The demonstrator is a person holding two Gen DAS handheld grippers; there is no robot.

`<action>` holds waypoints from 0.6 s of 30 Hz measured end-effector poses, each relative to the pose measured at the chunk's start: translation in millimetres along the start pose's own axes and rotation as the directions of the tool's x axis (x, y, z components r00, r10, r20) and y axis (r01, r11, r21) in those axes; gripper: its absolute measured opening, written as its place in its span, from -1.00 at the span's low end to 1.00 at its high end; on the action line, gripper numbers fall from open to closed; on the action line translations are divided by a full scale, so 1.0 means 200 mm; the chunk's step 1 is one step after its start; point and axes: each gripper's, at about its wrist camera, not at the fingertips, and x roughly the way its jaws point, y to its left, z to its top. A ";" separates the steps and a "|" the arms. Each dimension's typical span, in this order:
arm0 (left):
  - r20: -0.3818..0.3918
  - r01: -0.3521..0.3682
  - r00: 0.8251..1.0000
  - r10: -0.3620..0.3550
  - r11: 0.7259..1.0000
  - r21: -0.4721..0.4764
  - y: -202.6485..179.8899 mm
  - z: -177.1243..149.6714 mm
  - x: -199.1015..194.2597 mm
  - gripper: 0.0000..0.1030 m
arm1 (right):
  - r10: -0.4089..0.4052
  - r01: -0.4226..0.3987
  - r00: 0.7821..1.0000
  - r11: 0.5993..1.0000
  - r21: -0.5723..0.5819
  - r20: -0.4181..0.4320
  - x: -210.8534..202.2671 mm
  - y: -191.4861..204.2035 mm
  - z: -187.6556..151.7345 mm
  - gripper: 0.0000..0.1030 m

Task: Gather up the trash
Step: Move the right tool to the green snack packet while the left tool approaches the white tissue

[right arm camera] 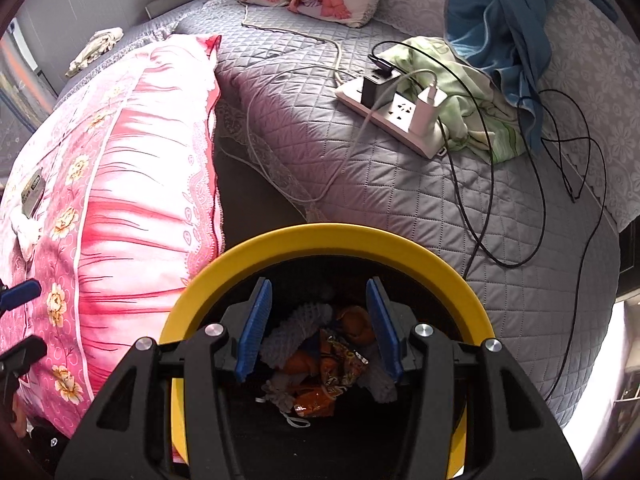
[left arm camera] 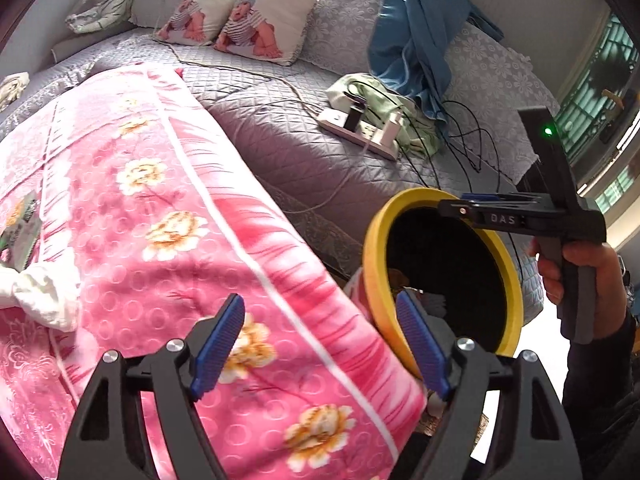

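A yellow-rimmed bin [right arm camera: 320,236] with a dark inside stands beside the bed; it also shows in the left wrist view [left arm camera: 376,264]. It holds an orange snack wrapper [right arm camera: 336,360], grey-white crumpled tissue [right arm camera: 296,324] and other scraps. My right gripper [right arm camera: 320,324] is open and empty over the bin's mouth; in the left wrist view it [left arm camera: 456,210] reaches over the rim. My left gripper [left arm camera: 320,344] is open and empty above the pink blanket [left arm camera: 180,220]. A white crumpled tissue [left arm camera: 44,296] and a flat green-grey packet [left arm camera: 22,228] lie on the blanket at far left.
A grey quilted bed [right arm camera: 400,184] carries a white power strip [right arm camera: 396,116] with chargers, black cables [right arm camera: 528,200], green cloth [right arm camera: 476,108] and blue cloth [right arm camera: 504,20]. Baby-print pillows [left arm camera: 248,20] and a plush tiger [left arm camera: 104,4] lie at the head.
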 end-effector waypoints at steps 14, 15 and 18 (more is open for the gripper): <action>0.059 -0.162 0.981 0.183 0.953 -0.255 0.71 -0.14 -0.34 0.48 | 0.156 -0.155 0.988 0.955 -0.251 -0.015 0.05 0.81 0.30 -0.07; 0.059 -0.171 0.979 0.193 0.948 -0.270 0.75 -0.15 -0.35 0.48 | 0.170 -0.169 0.985 0.949 -0.268 -0.019 0.06 0.89 0.33 -0.07; 0.056 -0.196 0.973 0.224 0.930 -0.312 0.87 -0.19 -0.39 0.48 | 0.209 -0.210 0.977 0.925 -0.316 -0.037 0.08 1.10 0.39 -0.07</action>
